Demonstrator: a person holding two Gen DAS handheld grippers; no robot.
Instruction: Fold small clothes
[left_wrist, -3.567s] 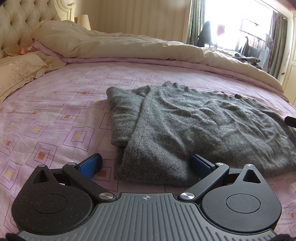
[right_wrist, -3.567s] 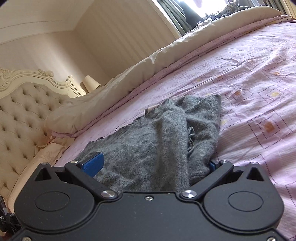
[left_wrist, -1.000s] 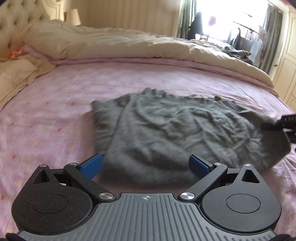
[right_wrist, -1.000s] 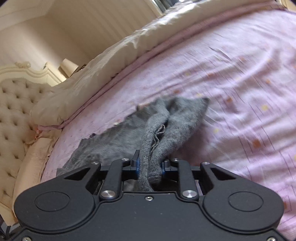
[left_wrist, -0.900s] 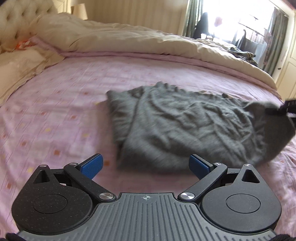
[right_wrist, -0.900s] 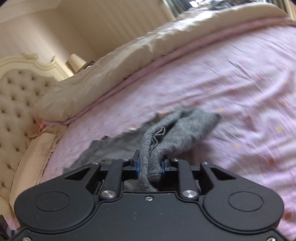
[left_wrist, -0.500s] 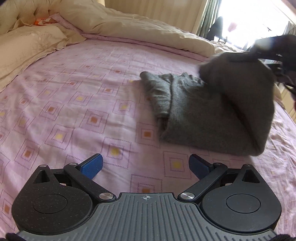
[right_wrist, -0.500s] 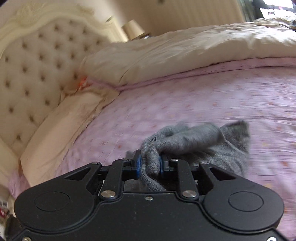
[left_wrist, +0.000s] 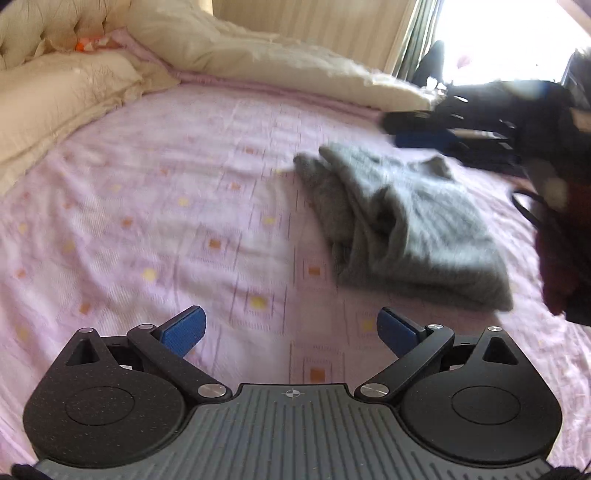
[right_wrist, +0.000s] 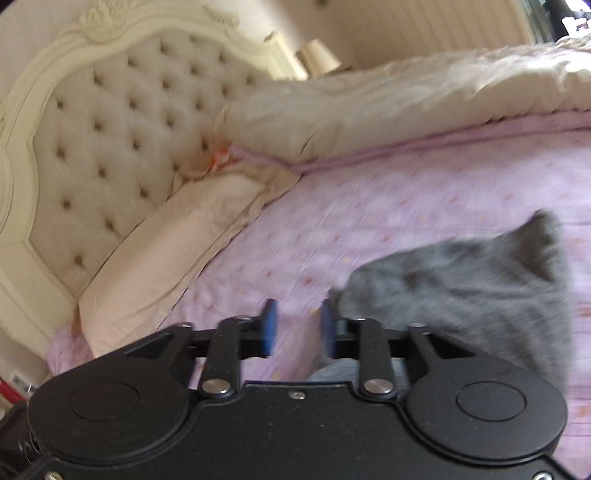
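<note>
A grey knit sweater (left_wrist: 413, 221) lies folded into a thick stack on the pink patterned sheet (left_wrist: 147, 221), right of centre in the left wrist view. My left gripper (left_wrist: 290, 325) stands wide open over bare sheet, short of the sweater and touching nothing. My right gripper (left_wrist: 424, 129) hovers blurred just beyond the sweater's far edge. In the right wrist view the right gripper (right_wrist: 298, 326) has its blue pads a small way apart with only sheet between them. The sweater (right_wrist: 480, 288) lies just to their right.
A cream pillow (left_wrist: 55, 96) and a rolled cream duvet (left_wrist: 277, 62) border the sheet at the left and back. The tufted headboard (right_wrist: 110, 129) stands behind the pillow. A person's dark red sleeve (left_wrist: 561, 266) hangs at the right edge.
My right gripper carried the sweater's edge across, laid it over the rest and opened off it. The sweater now lies folded. My left gripper stayed open and drew back from the garment.
</note>
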